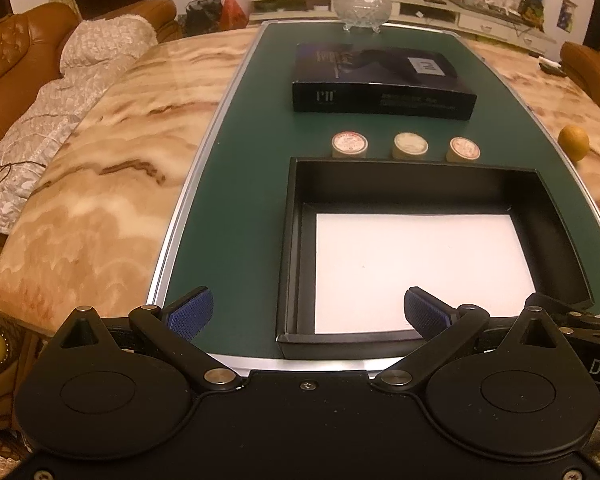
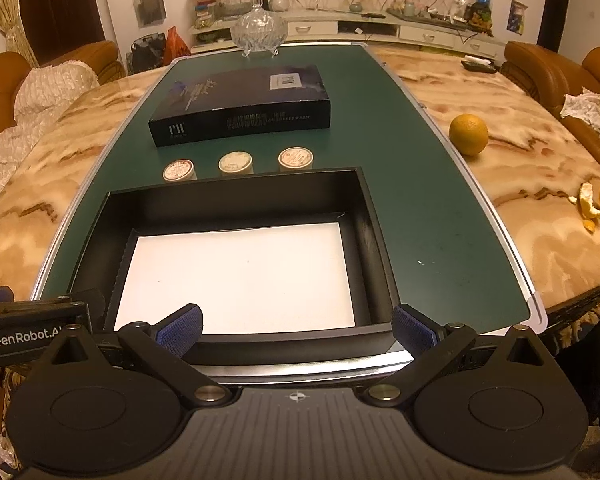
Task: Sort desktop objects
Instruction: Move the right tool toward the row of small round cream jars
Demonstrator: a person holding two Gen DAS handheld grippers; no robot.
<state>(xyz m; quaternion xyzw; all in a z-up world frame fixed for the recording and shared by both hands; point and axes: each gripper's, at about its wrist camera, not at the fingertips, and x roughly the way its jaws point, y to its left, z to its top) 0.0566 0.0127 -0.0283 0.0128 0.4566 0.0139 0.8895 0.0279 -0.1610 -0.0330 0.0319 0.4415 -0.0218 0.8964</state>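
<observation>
An open black box (image 1: 296, 240) (image 2: 374, 236) with a white sheet on its floor lies on the green mat (image 1: 244, 184) (image 2: 428, 216). Just beyond its far wall stand three small round tins in a row: left tin (image 1: 350, 144) (image 2: 179, 171), middle tin (image 1: 410, 145) (image 2: 235, 163), right tin (image 1: 464, 149) (image 2: 295, 159). Behind them lies the dark box lid (image 1: 382, 80) (image 2: 244, 102). My left gripper (image 1: 308, 314) is open at the box's near-left corner. My right gripper (image 2: 298, 330) is open over the box's near edge. Both hold nothing.
A glass lidded bowl (image 1: 363, 4) (image 2: 259, 30) stands at the mat's far end. On the marble table (image 1: 112, 168) (image 2: 540, 184), an orange (image 1: 573, 142) (image 2: 468, 129) sits right of the mat, with orange peel (image 2: 598, 204) further right. Sofas flank the table.
</observation>
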